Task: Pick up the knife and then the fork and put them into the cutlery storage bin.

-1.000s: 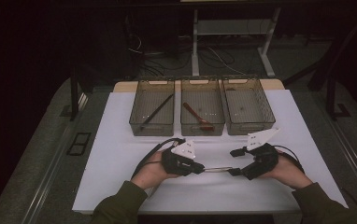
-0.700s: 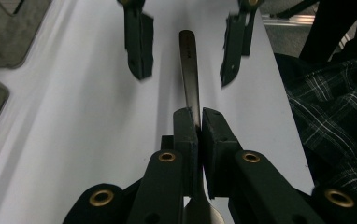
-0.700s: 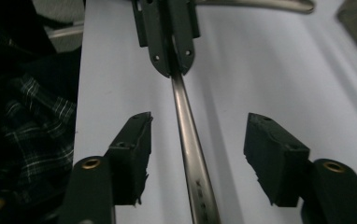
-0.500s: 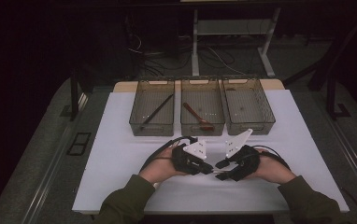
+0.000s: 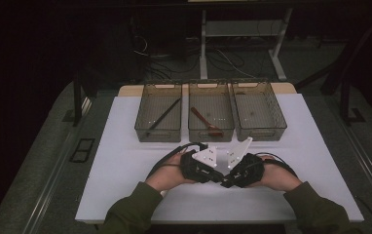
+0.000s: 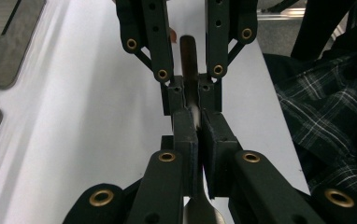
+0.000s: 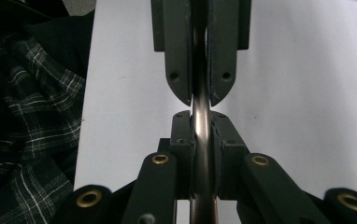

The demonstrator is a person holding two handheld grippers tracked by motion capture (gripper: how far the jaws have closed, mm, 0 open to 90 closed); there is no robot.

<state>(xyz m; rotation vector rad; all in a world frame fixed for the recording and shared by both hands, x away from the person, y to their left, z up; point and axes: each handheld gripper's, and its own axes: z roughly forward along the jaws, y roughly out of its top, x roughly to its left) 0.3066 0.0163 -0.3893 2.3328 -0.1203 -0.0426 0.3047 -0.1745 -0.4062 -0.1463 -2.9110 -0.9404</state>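
Low on the desk [image 5: 125, 161], toward six o'clock, the left hand-held gripper [image 5: 212, 175] and the right hand-held gripper [image 5: 225, 181] meet tip to tip, each with jaws closed tight on the same thin metal rod [image 6: 189, 70], with three bins [image 5: 210, 117] at twelve o'clock.

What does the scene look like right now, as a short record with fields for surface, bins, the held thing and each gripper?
surface: white table top
bins: three clear bins in a row; left bin holds a dark stick, middle bin a brown spoon, right bin looks empty
held thing: slim metal utensil, type unclear
left gripper: shut on the utensil
right gripper: shut on the utensil, tip to tip with the left
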